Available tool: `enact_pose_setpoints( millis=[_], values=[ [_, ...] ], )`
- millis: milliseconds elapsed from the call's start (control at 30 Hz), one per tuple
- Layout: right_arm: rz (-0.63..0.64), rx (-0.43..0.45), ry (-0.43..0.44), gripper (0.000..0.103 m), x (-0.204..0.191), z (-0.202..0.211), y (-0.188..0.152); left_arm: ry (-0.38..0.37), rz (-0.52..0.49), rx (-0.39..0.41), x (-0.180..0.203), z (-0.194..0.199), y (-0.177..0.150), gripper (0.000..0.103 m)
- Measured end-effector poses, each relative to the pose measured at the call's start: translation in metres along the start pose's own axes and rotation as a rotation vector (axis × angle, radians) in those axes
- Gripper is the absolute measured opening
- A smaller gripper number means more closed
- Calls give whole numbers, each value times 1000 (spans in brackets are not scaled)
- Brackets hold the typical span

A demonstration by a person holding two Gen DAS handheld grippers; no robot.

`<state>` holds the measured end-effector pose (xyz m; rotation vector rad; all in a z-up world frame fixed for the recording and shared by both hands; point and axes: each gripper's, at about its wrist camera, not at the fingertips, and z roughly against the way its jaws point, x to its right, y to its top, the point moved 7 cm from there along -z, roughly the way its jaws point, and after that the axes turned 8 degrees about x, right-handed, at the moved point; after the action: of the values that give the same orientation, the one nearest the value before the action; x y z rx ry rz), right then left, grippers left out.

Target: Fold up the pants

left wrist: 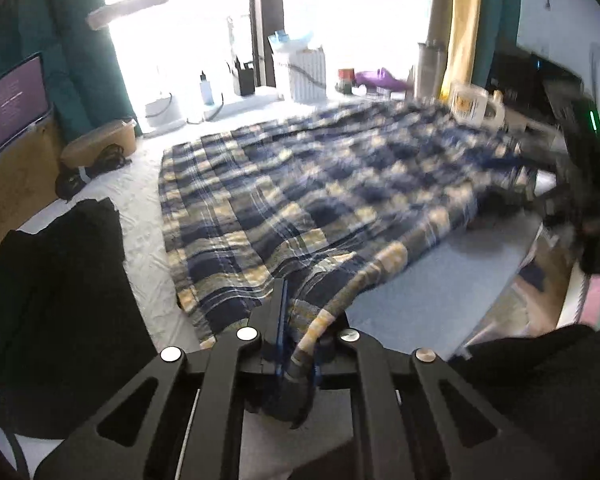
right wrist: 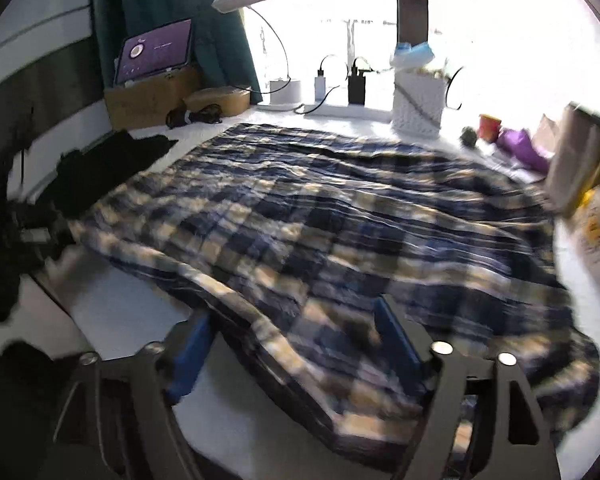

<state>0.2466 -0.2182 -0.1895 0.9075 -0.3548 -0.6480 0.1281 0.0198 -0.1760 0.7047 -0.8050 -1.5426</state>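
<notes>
Blown-out window (left wrist: 188,8) backlight, motion blur, dark fisheye edges

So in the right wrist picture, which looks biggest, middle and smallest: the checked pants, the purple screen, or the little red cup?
1. Blue-and-cream checked pants, easily the biggest.
2. Purple-lit screen.
3. Small red cup, the smallest.
The screen and cup sit farther from the camera, so both may look smaller than they are.

Left wrist view: low at the near edge of the plaid pants (left wrist: 300,200), facing across them toward the bright window (left wrist: 340,8), close enough for cloth to fill the middle. Right wrist view: likewise low and near the pants (right wrist: 320,220), facing the same window (right wrist: 480,20). Shared: pants, window, white basket (left wrist: 304,72) (right wrist: 418,102) beyond the pants.
</notes>
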Motion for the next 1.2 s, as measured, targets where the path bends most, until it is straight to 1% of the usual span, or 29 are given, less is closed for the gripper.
enact_pose_setpoints(
  millis=[100,200,367,433,467,500,567,700,767,800,833,933,967,1000,1033,1067,1167,1200],
  values=[
    [52,-1,-86,82,1,21,-21,-17,42,29,-4,4,13,8],
    [97,-11,-180,82,9,41,-42,-15,83,49,-13,4,28,8],
    [129,-19,-351,82,46,67,-68,-54,171,87,-26,11,55,8],
    [174,-33,-422,82,60,72,-75,-61,179,92,-28,13,63,8],
    [204,-39,-443,82,63,71,-78,-58,181,93,-29,13,66,8],
    [237,-37,-457,82,65,70,-79,-56,183,94,-29,14,69,8],
    [285,-3,-461,82,67,68,-76,-57,186,94,-30,15,72,8],
    [344,13,-477,82,74,51,-66,-51,179,91,-27,19,75,8],
    [394,22,-482,82,74,41,-60,-51,176,90,-27,22,75,8],
    [405,25,-481,82,74,37,-57,-49,175,90,-27,24,75,8],
    [401,36,-459,82,74,33,-54,-48,175,91,-29,25,75,8],
    [361,33,-430,82,82,27,-50,-50,183,95,-31,32,74,8],
    [346,32,-414,74,83,27,-50,-54,185,97,-31,34,74,8],
    [322,23,-387,65,83,26,-50,-57,183,98,-29,37,73,8],
    [290,-1,-369,35,84,23,-52,-58,178,99,-28,39,73,8],
    [281,-13,-372,15,84,22,-53,-59,171,103,-26,42,74,8],
    [250,-2,-372,9,83,30,-53,-67,151,117,-19,52,77,8],
    [229,11,-377,9,84,36,-50,-69,144,122,-17,55,78,8]
  ],
)
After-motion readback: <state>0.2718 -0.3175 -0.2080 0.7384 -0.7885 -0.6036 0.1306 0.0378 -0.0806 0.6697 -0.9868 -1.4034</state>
